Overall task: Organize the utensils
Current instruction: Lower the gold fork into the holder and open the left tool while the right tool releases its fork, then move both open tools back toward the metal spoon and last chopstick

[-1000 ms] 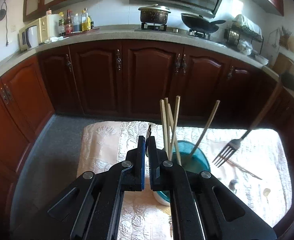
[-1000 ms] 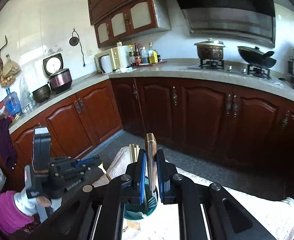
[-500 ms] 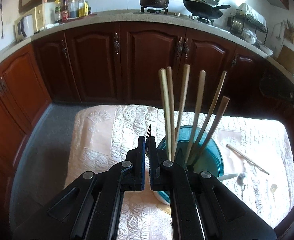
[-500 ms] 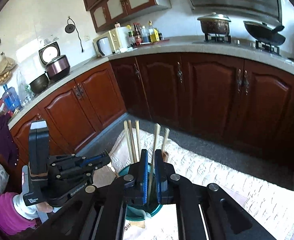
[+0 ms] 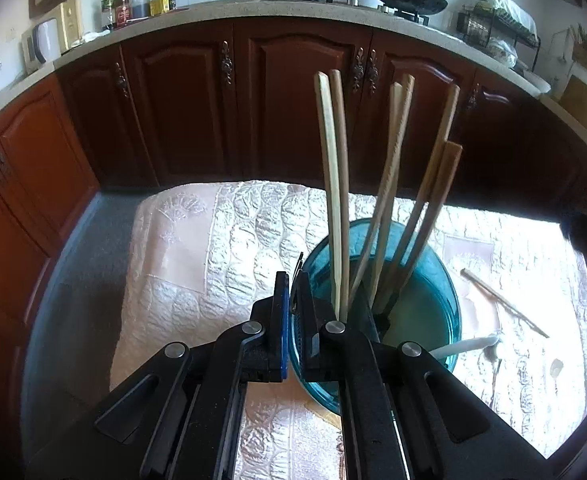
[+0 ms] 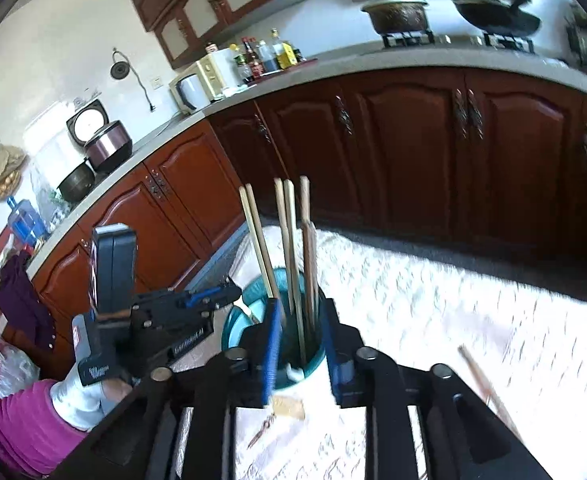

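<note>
A teal glass cup [image 5: 425,300] stands on the quilted white cloth [image 5: 221,248] and holds several wooden chopsticks [image 5: 335,184] and a wooden-handled utensil [image 5: 433,208]. My left gripper [image 5: 292,280] is shut on the cup's left rim. In the right wrist view my right gripper [image 6: 299,316] is open just above the cup [image 6: 253,304], with the chopsticks [image 6: 289,240] and handle rising between its fingers. The left gripper [image 6: 213,300] shows there at the cup's left side. One chopstick [image 5: 501,302] and a white spoon [image 5: 473,346] lie on the cloth right of the cup.
Dark wooden cabinets [image 5: 301,100] and a stone counter [image 5: 213,12] run behind the table. A small pale piece [image 5: 556,366] lies on the cloth at the right. Another chopstick [image 6: 481,384] lies near my right gripper. The cloth's far edge drops to grey floor [image 5: 81,256].
My right gripper, shut on the wooden-handled fork a second ago, lowered it into the cup and has opened. The left gripper stays shut on the rim as the view tilts down.
</note>
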`<state>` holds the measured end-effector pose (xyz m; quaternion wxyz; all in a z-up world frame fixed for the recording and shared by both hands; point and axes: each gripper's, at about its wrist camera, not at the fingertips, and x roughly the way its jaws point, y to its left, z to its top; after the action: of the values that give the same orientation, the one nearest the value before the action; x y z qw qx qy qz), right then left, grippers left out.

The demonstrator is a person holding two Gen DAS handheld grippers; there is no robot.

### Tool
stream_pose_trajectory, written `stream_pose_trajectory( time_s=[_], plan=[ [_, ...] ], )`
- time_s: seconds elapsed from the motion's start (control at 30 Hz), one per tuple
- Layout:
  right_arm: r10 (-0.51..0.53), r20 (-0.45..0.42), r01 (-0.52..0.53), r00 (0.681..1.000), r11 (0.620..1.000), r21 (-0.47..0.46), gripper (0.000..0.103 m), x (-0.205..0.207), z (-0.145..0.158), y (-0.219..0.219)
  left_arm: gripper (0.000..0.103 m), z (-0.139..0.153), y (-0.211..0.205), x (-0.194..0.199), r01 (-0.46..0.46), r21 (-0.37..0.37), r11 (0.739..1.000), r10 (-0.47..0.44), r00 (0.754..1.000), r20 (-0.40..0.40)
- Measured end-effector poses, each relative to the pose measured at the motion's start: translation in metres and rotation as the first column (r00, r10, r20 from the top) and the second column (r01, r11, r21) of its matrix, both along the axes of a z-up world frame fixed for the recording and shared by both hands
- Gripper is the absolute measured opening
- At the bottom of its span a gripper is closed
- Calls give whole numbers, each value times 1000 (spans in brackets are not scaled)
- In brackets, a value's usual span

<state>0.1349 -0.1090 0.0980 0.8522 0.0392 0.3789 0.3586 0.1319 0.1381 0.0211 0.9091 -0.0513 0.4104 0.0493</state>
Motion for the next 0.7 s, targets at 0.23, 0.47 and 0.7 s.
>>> stream_pose_trajectory(
  time_s=[0.23, 0.47, 0.7],
  plan=[
    [-72, -24, 72, 997, 997, 29, 41, -19, -13, -27, 17, 3, -6, -5, 12, -9, 1000, -12, 1000, -7],
    [-174, -63, 176, 983, 984, 19, 43, -31, -30, -52, 39, 22, -14, -24, 27, 4, 1000, -27, 999, 40],
    [-247, -68, 249, 967, 968, 23, 50, -51, -25, -71, 41, 44, -32, -55, 41, 12, 999, -42, 993, 109]
  ],
)
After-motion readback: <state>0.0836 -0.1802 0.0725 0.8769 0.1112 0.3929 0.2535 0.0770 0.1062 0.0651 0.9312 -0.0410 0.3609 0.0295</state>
